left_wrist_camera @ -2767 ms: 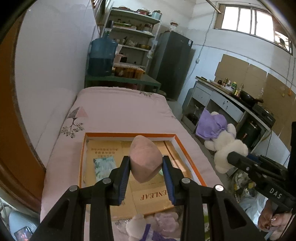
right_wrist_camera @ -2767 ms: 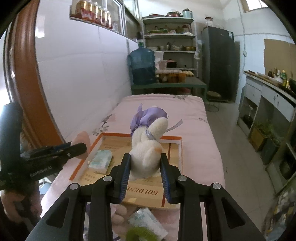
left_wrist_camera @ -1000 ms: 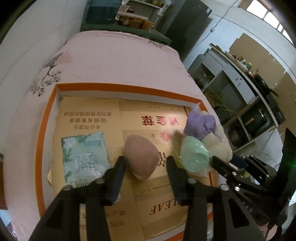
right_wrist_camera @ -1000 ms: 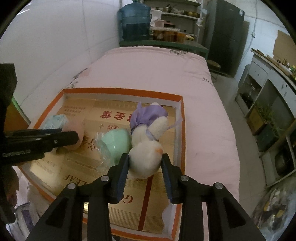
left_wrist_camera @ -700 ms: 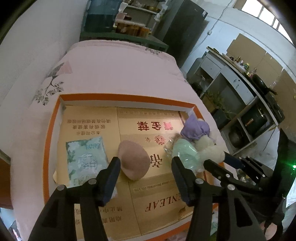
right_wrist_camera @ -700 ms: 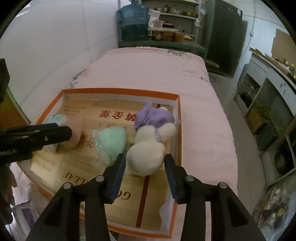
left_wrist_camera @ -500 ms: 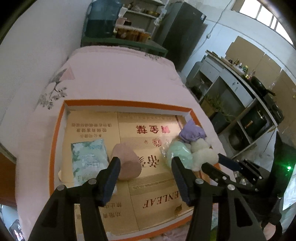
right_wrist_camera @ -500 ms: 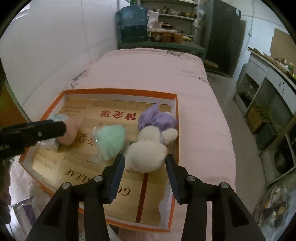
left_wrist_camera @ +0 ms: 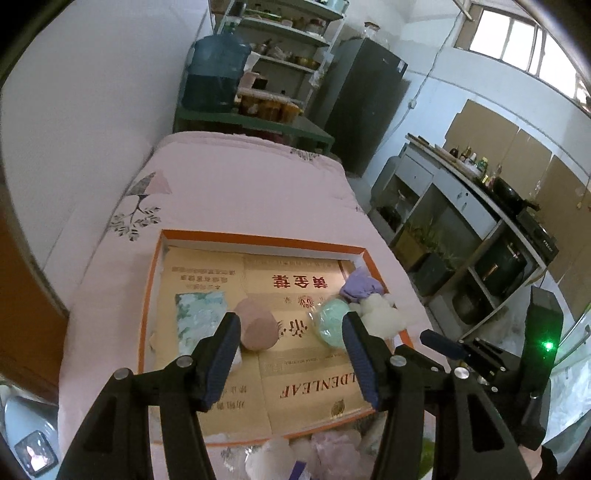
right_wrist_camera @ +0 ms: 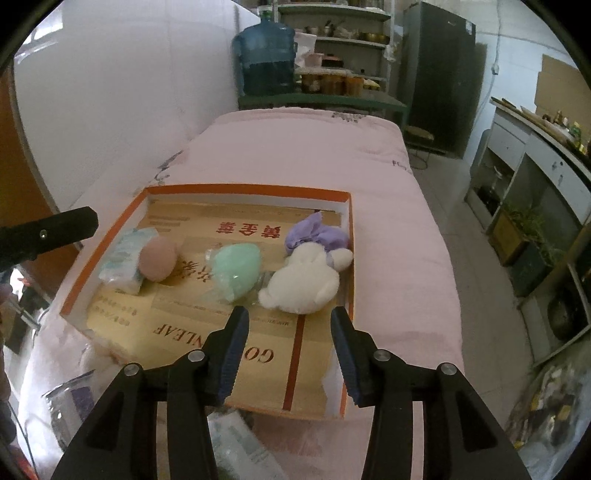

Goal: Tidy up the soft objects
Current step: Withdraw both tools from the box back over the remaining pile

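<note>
White walls (right_wrist_camera: 129, 81), pink-covered bed (right_wrist_camera: 295, 147). Past its far end: green table (right_wrist_camera: 325, 99) with blue water jug (right_wrist_camera: 266, 59), shelves (right_wrist_camera: 332, 22), dark fridge (right_wrist_camera: 437, 74). Grey counter (left_wrist_camera: 469, 192) along right wall, windows (left_wrist_camera: 517, 44) above, daylight in.

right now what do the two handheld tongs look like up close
The left tongs and the right tongs are built alike: matte black angular arms joined by round silver screws, each ending in two fingers faced with dark blue ribbed pads. In the left wrist view, the right tool's black upright body shows a small glowing green light. No cables or sleeves are visible.
</note>
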Demonstrator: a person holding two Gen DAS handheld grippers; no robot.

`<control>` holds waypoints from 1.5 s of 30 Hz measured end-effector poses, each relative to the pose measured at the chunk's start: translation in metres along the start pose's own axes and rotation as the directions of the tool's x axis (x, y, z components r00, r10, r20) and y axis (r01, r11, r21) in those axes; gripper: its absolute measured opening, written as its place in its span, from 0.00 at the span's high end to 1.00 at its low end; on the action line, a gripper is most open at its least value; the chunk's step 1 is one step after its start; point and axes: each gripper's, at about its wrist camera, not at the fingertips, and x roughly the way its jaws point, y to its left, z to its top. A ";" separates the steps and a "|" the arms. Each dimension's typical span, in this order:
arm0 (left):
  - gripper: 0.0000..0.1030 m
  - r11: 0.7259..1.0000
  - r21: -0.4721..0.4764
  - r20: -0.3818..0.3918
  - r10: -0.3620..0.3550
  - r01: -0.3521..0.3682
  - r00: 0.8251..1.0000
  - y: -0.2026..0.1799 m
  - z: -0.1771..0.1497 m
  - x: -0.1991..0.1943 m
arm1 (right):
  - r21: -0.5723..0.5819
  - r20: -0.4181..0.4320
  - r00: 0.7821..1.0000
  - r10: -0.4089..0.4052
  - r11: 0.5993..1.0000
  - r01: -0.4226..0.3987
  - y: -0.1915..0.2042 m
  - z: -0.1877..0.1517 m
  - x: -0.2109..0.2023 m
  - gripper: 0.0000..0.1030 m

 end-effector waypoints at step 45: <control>0.45 0.997 0.071 0.168 0.027 -0.040 0.985 -0.015 -0.109 -0.132 | -0.023 0.142 0.983 0.114 0.993 -0.112 0.062 -0.083 -0.146 0.54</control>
